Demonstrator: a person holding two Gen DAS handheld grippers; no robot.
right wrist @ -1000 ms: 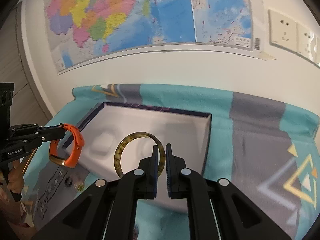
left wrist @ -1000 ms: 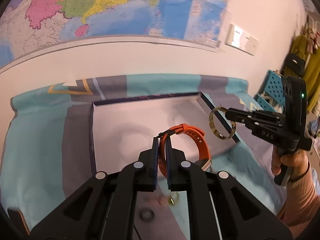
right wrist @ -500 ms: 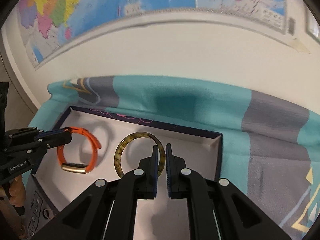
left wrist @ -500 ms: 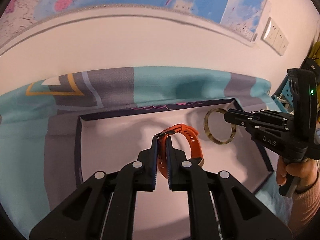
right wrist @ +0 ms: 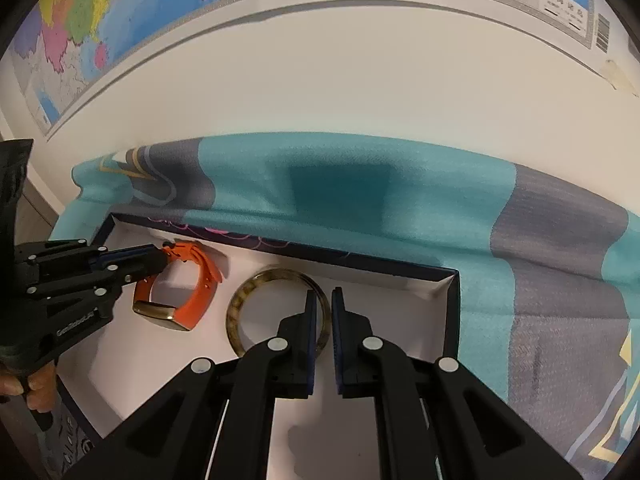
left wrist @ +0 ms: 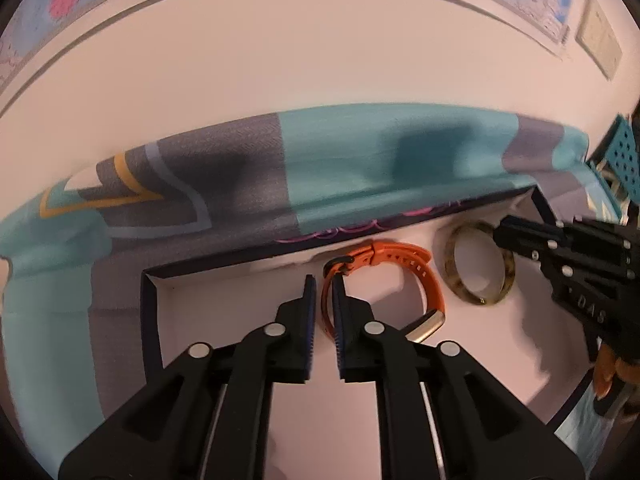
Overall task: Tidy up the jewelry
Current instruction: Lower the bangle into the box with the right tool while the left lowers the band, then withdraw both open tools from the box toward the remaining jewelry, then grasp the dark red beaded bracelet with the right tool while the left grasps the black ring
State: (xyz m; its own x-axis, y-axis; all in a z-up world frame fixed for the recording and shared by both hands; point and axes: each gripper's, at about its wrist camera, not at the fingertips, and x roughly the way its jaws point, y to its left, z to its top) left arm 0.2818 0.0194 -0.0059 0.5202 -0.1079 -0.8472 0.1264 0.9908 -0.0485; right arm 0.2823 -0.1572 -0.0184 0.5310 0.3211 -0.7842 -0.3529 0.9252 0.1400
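Observation:
An orange watch (left wrist: 432, 280) with a gold case rests on the white floor of a dark-rimmed tray (left wrist: 152, 300), near its far wall. Its strap stands between the pads of my left gripper (left wrist: 323, 284), whose jaws are opening; a thin gap shows beside the strap. To its right lies a tortoiseshell bangle (right wrist: 240, 300), tilted on the tray floor. The bangle's rim passes between the pads of my right gripper (right wrist: 324, 296), whose jaws are also opening. The right wrist view shows the left gripper (right wrist: 160, 258) at the watch (right wrist: 204, 280).
The tray (right wrist: 452, 308) sits on a teal and grey patterned cloth (left wrist: 340, 168) against a white wall with a map above. A hand (right wrist: 36, 392) holds the left gripper's handle at the tray's left edge. A teal perforated crate (left wrist: 620, 152) stands at the far right.
Both grippers have come forward and down into the tray, carrying the watch and the bangle to its floor. The pads of each now stand slightly wider apart than before.

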